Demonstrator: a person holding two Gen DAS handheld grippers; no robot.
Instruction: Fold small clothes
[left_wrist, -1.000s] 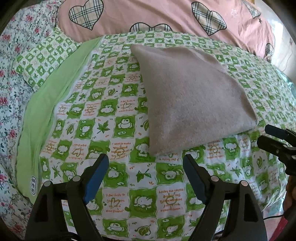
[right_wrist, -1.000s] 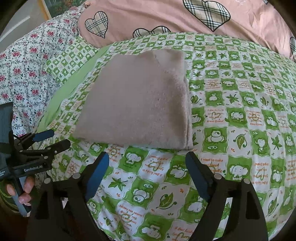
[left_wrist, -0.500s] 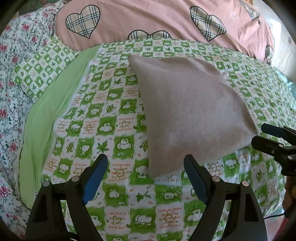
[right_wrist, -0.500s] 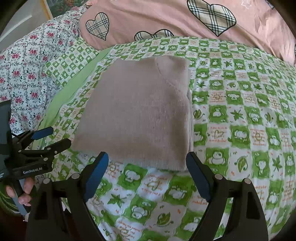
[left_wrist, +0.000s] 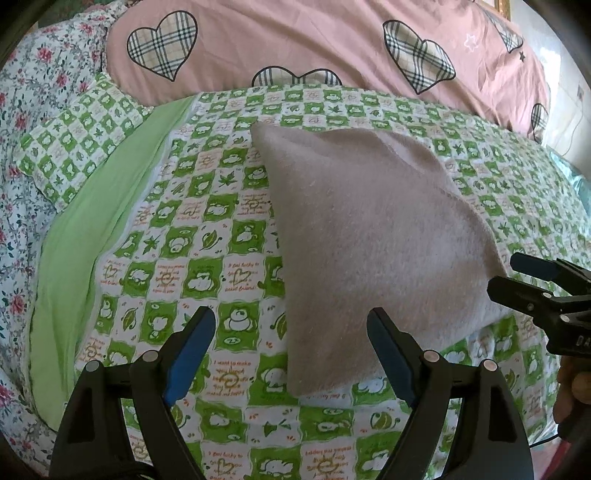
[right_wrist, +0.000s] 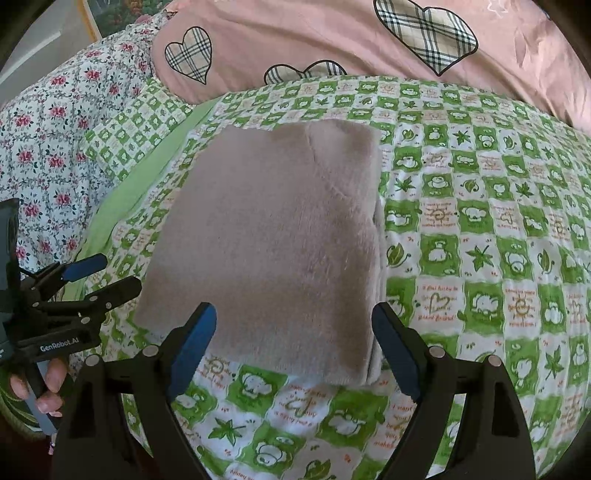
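Observation:
A folded taupe fleece garment (left_wrist: 373, 236) lies flat on the green-and-white checked bedspread (left_wrist: 192, 251). It also shows in the right wrist view (right_wrist: 273, 240), with layered edges on its right side. My left gripper (left_wrist: 291, 350) is open and empty, its jaws wide apart over the garment's near left corner. My right gripper (right_wrist: 295, 343) is open and empty over the garment's near edge. Each gripper shows in the other's view: the right one (left_wrist: 532, 280) at the garment's right corner, the left one (right_wrist: 92, 277) at its left edge.
A pink quilt with plaid hearts (left_wrist: 332, 44) lies across the back. A floral sheet (right_wrist: 55, 140) and a plain green strip (left_wrist: 92, 229) run along the left. A checked pillow (left_wrist: 74, 147) sits at the back left.
Both grippers have moved forward toward the garment, so its near edge now lies between their open jaws. The garment has not moved.

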